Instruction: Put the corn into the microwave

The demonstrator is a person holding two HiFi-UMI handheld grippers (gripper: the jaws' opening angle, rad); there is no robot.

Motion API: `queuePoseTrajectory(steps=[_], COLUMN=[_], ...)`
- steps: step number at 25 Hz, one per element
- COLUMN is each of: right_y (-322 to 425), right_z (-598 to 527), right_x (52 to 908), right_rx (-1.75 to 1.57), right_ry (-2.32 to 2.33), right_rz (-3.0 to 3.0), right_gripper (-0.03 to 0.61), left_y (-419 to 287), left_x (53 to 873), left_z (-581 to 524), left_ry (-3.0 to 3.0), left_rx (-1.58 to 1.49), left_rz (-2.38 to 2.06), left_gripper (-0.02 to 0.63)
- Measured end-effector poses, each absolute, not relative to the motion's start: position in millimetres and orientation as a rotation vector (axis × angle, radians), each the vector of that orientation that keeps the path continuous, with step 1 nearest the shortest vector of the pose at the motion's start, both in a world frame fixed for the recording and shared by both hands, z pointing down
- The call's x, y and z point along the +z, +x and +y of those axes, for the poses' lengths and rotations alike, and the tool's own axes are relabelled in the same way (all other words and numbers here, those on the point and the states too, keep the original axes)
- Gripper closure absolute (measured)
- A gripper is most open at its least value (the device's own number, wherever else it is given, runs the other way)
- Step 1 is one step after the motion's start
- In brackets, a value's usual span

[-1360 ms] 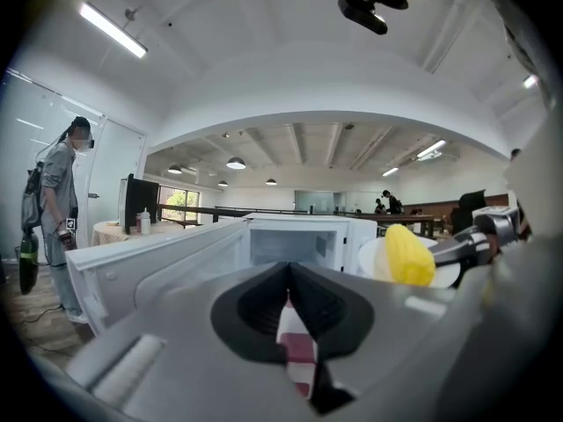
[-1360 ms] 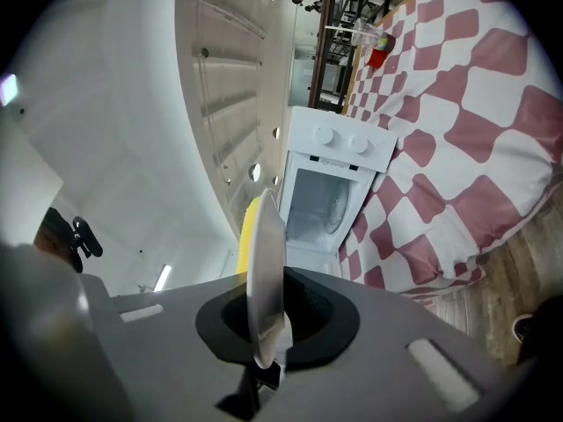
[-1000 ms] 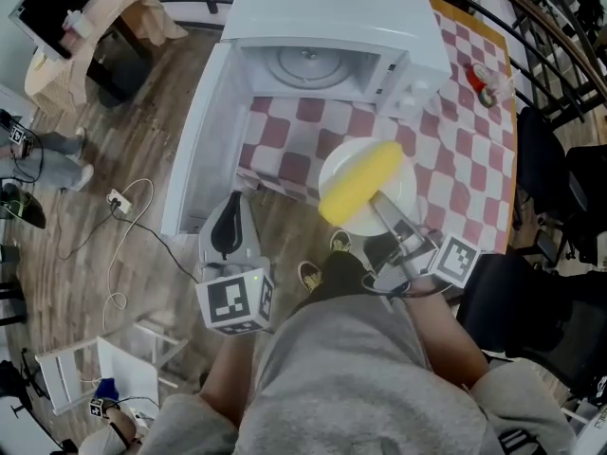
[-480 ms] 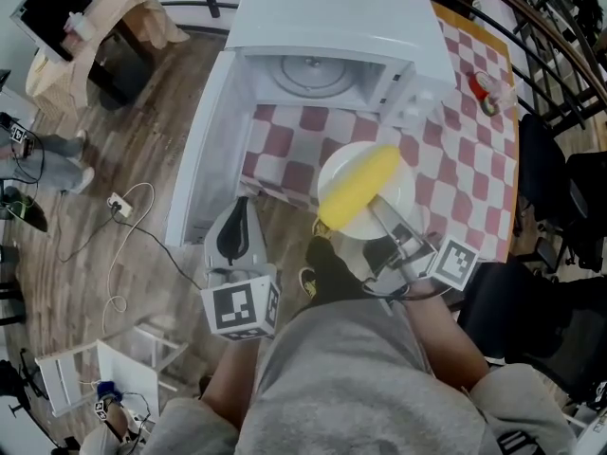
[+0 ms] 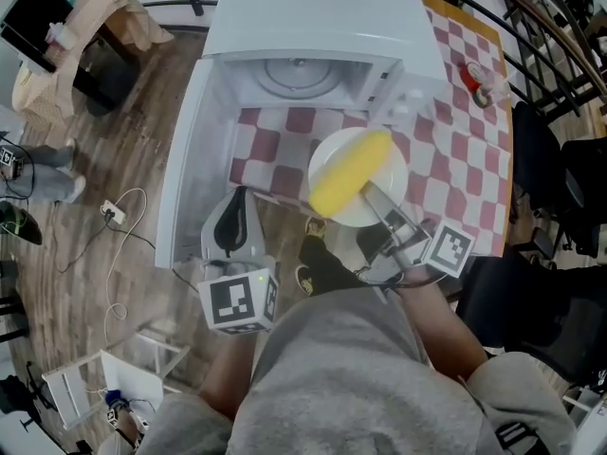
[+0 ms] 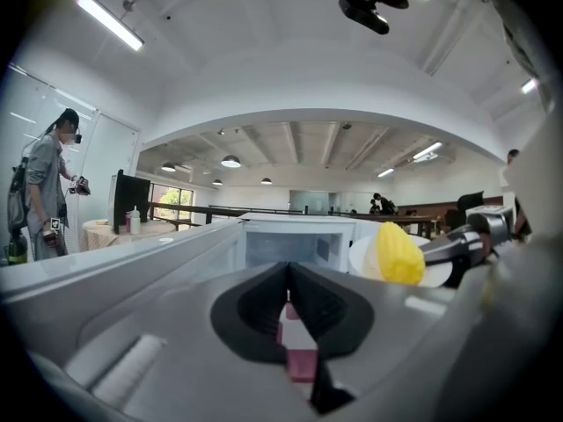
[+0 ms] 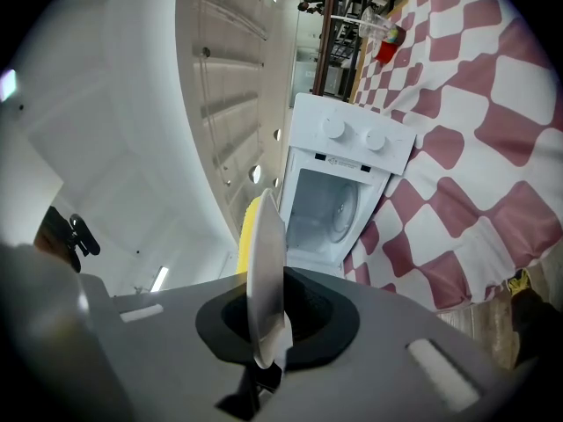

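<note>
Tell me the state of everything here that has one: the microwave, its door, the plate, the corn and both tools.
microwave: empty inside, apart from its turntable.
microwave door: swung wide open, to the left in the head view.
plate: held up by its rim in the right tool.
corn: lying on the plate, not yet in the microwave.
right tool: shut on the plate.
left tool: shut, empty.

Open microwave [image 5: 313,17] faces the viewer, cavity wide, only the glass turntable [image 5: 294,72] on its floor. Its door [image 5: 188,159] (swung out leftward) walls the left side; the control panel [image 5: 408,98] bounds the right. A plate [image 5: 394,172] hovers just before the opening.
</note>
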State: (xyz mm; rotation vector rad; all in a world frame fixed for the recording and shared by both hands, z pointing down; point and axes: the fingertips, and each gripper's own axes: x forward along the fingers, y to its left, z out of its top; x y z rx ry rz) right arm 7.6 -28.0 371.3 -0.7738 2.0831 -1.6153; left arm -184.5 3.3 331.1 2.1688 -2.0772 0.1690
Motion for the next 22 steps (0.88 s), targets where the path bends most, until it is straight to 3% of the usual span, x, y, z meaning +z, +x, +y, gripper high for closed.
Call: queuePoseTrajectory(steps=[22], right_y=[-13], right_z=[-118], right_x=[392], right_rx=[-1.67], right_ry=[-0.788], right_rz=[2.034], right_gripper=[0.572], left_y=[-181], left_x=[332], left_z=[-101], left_ry=[2.228], left_rx=[0.229], left_rz=[-2.015], left_gripper=[0.603])
